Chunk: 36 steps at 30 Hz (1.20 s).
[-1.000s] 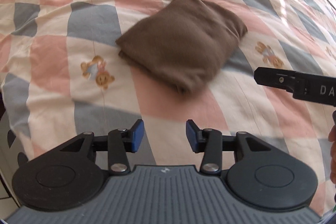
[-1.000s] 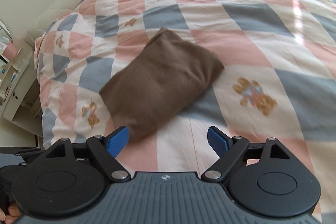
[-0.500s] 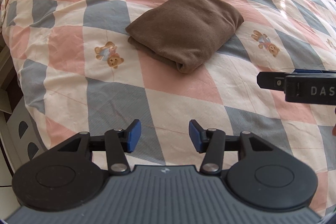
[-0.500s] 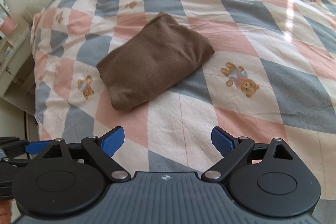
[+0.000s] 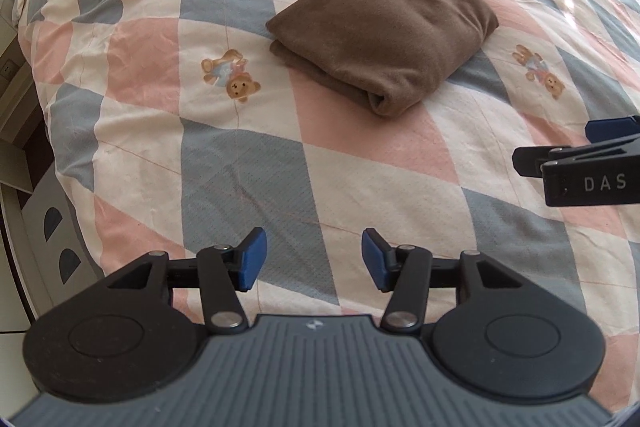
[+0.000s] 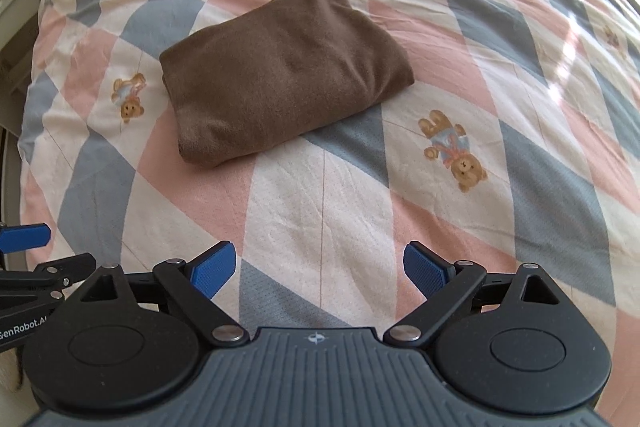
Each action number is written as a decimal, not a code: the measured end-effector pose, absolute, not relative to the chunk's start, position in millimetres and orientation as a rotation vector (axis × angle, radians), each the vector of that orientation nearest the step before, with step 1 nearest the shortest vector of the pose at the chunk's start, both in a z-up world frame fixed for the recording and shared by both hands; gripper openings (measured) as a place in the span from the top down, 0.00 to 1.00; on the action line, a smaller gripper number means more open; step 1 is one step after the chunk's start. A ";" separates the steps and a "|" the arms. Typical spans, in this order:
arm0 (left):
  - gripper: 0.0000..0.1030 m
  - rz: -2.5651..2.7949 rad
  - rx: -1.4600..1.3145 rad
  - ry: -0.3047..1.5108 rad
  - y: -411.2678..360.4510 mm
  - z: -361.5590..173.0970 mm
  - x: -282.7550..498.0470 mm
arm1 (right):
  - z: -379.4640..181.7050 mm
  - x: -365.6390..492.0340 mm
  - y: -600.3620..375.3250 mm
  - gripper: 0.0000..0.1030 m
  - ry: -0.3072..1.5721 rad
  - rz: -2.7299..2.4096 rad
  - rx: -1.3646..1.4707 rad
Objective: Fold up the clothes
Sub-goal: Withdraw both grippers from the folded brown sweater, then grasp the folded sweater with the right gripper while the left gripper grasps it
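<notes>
Now the folded brown garment (image 5: pixel 384 27) lies on the quilt (image 5: pixel 248 163); left gripper (image 5: pixel 311 258) and right gripper (image 6: pixel 319 269) hover near it, both spread, empty.

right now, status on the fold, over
Left gripper and right gripper open, empty, clear of cloth. Brown garment folded on quilt. Nothing in the way.

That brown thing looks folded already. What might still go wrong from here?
1. The brown garment is a loose soft bundle with one corner poking out at the far end, so a nudge might open it.
2. It lies on a rumpled checked quilt; tugging the quilt could tip the folds.
3. Both the left gripper and right gripper have open jaws close together and may bump.
</notes>
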<state>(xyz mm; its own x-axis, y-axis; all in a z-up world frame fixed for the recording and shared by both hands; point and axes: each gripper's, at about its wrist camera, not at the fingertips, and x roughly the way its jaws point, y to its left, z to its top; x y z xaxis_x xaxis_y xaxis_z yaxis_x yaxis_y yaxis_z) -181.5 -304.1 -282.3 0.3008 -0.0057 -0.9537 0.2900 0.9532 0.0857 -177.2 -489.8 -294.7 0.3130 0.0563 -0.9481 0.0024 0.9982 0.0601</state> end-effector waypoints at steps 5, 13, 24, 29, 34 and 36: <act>0.52 -0.195 0.258 1.261 -304.9 -286.0 -178.3 | -297.3 -173.2 -480.1 0.08 1.258 0.057 -0.009; 0.50 -0.199 0.251 1.263 -307.5 -287.4 -171.4 | -303.1 -169.9 -475.6 0.07 1.267 0.069 -0.038; 0.41 -0.294 -0.319 1.276 -265.8 -299.0 -121.0 | -310.7 -154.2 -524.9 0.07 1.235 0.100 0.119; 0.37 -0.226 -0.706 1.239 -237.2 -334.7 -86.8 | -302.7 -127.4 -599.5 0.07 1.138 0.126 0.387; 0.37 -0.165 -0.942 1.244 -232.3 -381.9 -54.0 | -308.8 -71.7 -645.4 0.07 1.055 0.210 0.510; 0.37 -0.148 -1.006 1.237 -233.3 -397.7 -43.1 | -319.0 -43.0 -653.3 0.07 1.046 0.270 0.537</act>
<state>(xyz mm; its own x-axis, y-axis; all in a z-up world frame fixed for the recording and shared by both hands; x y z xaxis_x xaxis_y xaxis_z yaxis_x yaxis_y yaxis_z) -43.1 -233.3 -397.7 0.3763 -0.5928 -0.7121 -0.4077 0.5842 -0.7018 -43.0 -653.3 -319.0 0.4839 0.4573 -0.7462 0.0392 0.8405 0.5404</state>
